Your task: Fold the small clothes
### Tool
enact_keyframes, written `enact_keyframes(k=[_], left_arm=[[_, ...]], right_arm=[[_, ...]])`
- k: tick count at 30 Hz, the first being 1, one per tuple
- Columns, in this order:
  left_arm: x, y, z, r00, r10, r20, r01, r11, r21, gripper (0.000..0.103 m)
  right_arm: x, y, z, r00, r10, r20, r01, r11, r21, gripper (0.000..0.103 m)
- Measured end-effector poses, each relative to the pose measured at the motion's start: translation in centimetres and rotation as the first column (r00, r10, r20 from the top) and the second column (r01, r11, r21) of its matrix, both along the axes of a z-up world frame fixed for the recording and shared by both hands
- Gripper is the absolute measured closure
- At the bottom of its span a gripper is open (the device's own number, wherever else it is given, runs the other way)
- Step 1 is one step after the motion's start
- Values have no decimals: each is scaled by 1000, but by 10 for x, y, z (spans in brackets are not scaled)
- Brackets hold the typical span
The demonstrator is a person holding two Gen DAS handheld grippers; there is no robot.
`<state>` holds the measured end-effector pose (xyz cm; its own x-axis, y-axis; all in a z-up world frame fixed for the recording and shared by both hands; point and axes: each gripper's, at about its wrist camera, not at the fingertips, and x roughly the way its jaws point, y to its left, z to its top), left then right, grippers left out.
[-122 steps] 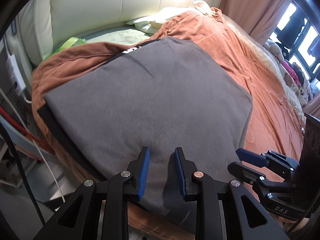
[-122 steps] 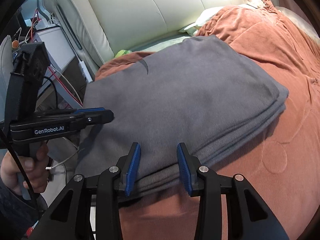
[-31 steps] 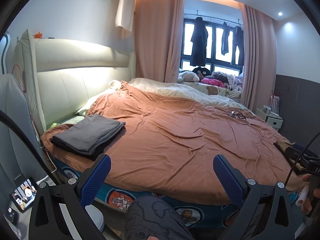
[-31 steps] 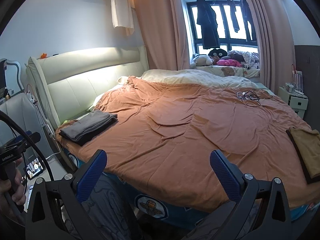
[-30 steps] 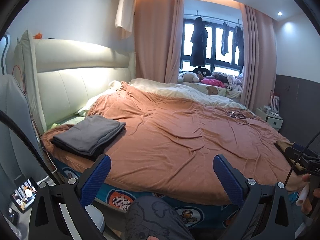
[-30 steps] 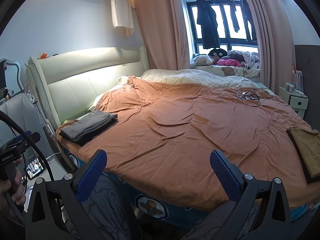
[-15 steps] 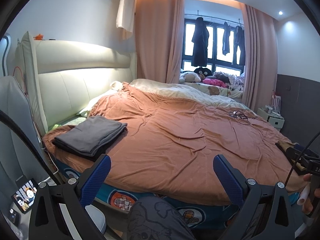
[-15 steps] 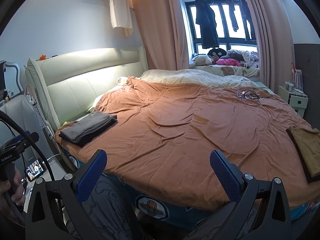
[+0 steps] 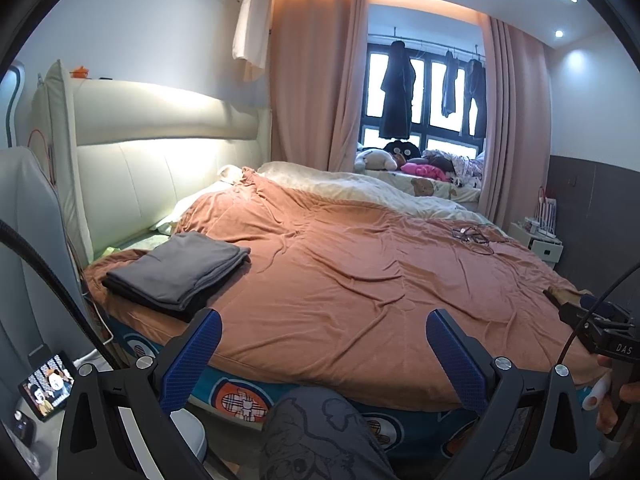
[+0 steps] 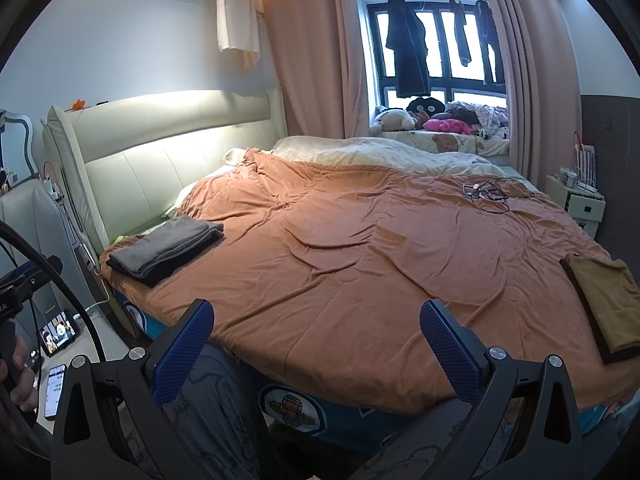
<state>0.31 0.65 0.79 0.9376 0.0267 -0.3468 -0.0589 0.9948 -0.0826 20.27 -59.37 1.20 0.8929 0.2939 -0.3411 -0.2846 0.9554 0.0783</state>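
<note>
Left wrist view: the left gripper [image 9: 320,354] is held back from the bed [image 9: 360,280], its blue-padded jaws spread wide and holding nothing. The folded grey garment [image 9: 180,270] lies on the orange bedspread at the corner nearest the headboard [image 9: 160,148], up and to the left of the left jaw, well apart from both jaws. It sits as a neat flat stack, with a darker layer showing along its near edge. At the right edge of this view the right gripper [image 9: 600,322] shows side-on in a hand [image 9: 612,398].

Right wrist view: the right gripper's [image 10: 316,346] jaws likewise stand wide apart and empty. The grey garment [image 10: 168,248] again lies far to the upper left of them, beside the headboard. A folded mustard-brown cloth [image 10: 604,304] rests at the bed's opposite edge, to the right of the right jaw. A tangle of cables [image 10: 486,194] lies on the far part of the bedspread.
</note>
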Motion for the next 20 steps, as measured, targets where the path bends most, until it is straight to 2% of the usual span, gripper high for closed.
enact_keyframes(k=[12, 20], left_arm=[[-13, 4, 1, 1000, -19, 13, 19, 1000, -15, 0], [-26, 4, 7, 998, -25, 50, 26, 1000, -7, 0]], right_arm=[[-3, -7, -4, 1000, -3, -16, 3, 1000, 14, 0], [-4, -12, -3, 1000, -6, -17, 6, 1000, 25, 0]])
